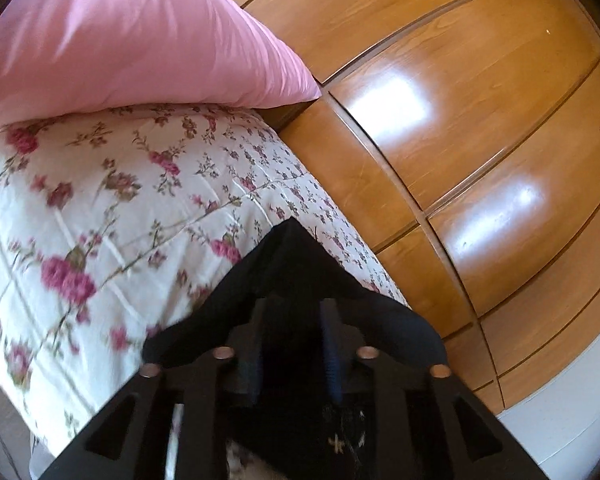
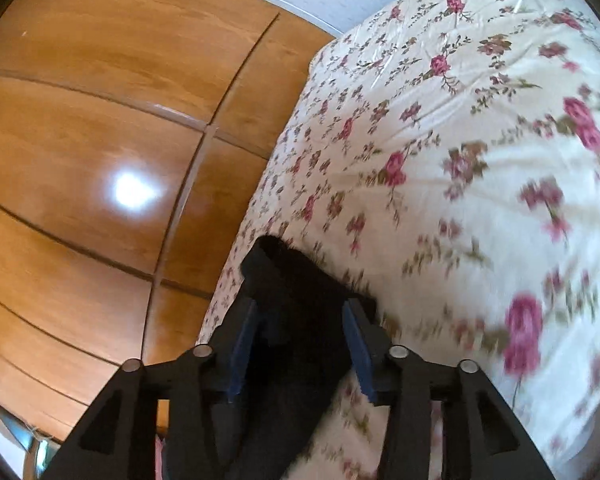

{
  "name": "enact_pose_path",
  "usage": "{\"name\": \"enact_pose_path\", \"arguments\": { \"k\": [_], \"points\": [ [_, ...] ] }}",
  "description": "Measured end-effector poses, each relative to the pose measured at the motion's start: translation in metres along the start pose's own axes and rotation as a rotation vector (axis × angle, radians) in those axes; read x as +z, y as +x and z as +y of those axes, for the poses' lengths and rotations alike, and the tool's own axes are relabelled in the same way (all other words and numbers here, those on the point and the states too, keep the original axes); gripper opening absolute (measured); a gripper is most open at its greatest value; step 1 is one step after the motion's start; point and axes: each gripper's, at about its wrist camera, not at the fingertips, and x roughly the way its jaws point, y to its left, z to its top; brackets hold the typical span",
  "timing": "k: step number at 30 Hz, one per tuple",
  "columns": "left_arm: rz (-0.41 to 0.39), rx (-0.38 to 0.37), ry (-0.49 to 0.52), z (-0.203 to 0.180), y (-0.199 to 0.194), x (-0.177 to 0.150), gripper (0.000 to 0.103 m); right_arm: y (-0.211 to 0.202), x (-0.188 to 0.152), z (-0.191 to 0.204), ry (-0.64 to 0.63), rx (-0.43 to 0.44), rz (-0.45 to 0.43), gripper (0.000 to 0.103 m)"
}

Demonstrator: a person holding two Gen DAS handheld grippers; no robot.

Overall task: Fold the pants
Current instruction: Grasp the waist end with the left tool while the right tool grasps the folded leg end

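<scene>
Both wrist views show the black pants (image 1: 296, 276) lying on the floral bedspread (image 1: 112, 200) near the bed's edge, alongside the wooden wardrobe (image 1: 480, 128); a pink pillow (image 1: 132, 40) sits farther up the bed. My left gripper (image 1: 294, 344) has its fingers apart, with dark cloth lying in the gap; the blue pad (image 1: 332, 356) does not appear to press on it. My right gripper (image 2: 300, 344) also stands parted, a fabric corner (image 2: 276, 256) running forward between the pads without visible contact. I read this as a release: the two held ends sit laid down side by side on the bedspread so that the fold stays flat. Motion blur on the bedding limits detail. I cannot tell how many folds are done. Risk: cloth snagging a pad on withdrawal.
</scene>
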Motion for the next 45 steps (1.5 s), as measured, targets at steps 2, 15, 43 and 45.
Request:
{"name": "enact_pose_path", "arguments": {
  "k": [2, 15, 43, 45],
  "points": [
    [0.004, -0.017, -0.033, 0.001, -0.005, -0.002, 0.036, -0.001, -0.011, 0.006, -0.012, 0.036, -0.003, 0.056],
    [-0.017, -0.115, 0.018, -0.046, -0.034, -0.005, 0.061, 0.057, -0.034, 0.03, -0.002, -0.003, 0.079, 0.053],
    [0.264, 0.044, -0.434, -0.027, 0.043, -0.015, 0.067, 0.07, -0.029, 0.031, 0.043, 0.031, 0.126, 0.056],
    [0.259, 0.028, -0.485, -0.023, 0.048, -0.015, 0.06, 0.073, -0.029, 0.033, 0.019, -0.001, 0.135, 0.051]
  ]
}}
